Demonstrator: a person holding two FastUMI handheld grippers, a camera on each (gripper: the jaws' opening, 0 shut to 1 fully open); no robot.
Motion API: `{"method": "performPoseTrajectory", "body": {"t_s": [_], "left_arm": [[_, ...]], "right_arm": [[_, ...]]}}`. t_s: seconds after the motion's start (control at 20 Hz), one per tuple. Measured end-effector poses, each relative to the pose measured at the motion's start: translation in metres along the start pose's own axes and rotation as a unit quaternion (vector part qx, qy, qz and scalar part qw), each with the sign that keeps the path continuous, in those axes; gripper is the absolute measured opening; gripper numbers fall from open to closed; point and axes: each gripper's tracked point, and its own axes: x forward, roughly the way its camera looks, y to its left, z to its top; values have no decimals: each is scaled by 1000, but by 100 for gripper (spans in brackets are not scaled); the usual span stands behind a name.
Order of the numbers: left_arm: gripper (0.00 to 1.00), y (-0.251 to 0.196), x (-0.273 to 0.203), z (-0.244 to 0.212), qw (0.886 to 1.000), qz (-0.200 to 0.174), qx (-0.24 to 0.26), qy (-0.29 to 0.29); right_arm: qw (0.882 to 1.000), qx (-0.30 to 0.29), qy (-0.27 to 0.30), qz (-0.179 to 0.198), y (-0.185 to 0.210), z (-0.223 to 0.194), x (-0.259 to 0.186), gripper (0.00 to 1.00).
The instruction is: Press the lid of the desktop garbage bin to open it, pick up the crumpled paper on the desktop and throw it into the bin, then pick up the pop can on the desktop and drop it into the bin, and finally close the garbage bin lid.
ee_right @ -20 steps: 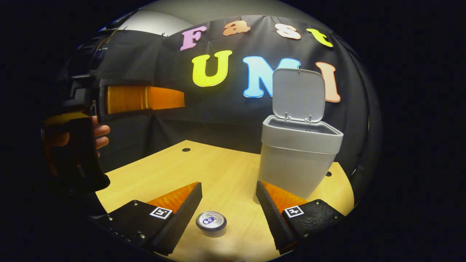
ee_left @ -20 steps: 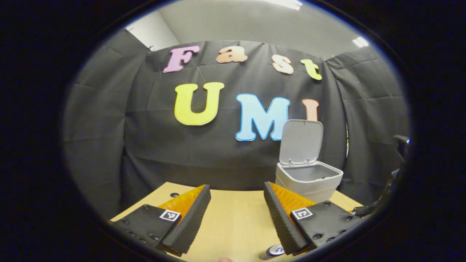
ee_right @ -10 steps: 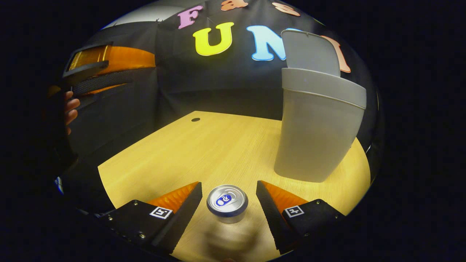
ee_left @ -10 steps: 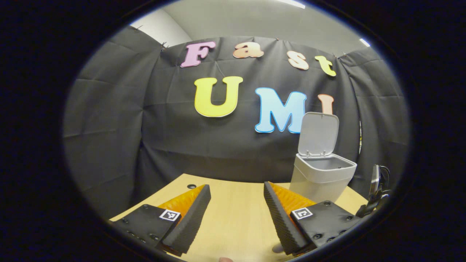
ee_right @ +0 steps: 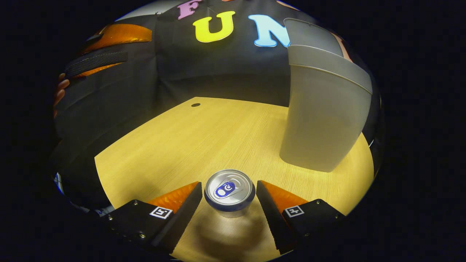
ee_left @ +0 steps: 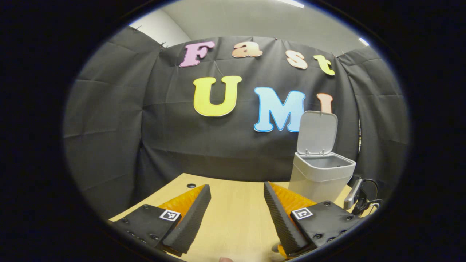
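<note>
On desk (ee_right: 174, 145), pop can (ee_right: 229, 189) upright, top up

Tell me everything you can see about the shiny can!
The small silver metal pop can stands upright on the pale wooden desk. Its round top shows a pull tab with blue on it, and a dark band runs under the rim. It sits between the right gripper's open fingers, which do not seem to press it yet. The open grey plastic bin stands beyond it, apart.
</note>
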Motion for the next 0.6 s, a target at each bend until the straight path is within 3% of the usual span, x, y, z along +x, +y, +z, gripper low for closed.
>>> {"method": "performPoseTrajectory", "body": {"t_s": [0.15, 0.25, 0.3, 0.5, 0.6], "left_arm": [[100, -4, 2, -1, 1000, -2, 0, 2], [100, -4, 2, -1, 1000, -1, 0, 1], [95, -3, 2, 0, 1000, -1, 0, 1], [100, -6, 2, 0, 1000, -2, -2, 1], [96, -10, 2, 2, 1000, -4, 0, -1]], "right_arm": [[1000, 4, 7, 0, -2, -4, 3, 96], [1000, 4, 5, 1, -6, -2, 3, 86], [1000, 3, 6, 0, -8, -3, 5, 86], [1000, 4, -12, 3, -6, 5, -4, 83], [1000, 5, -25, 4, -4, 13, -12, 83]]}}
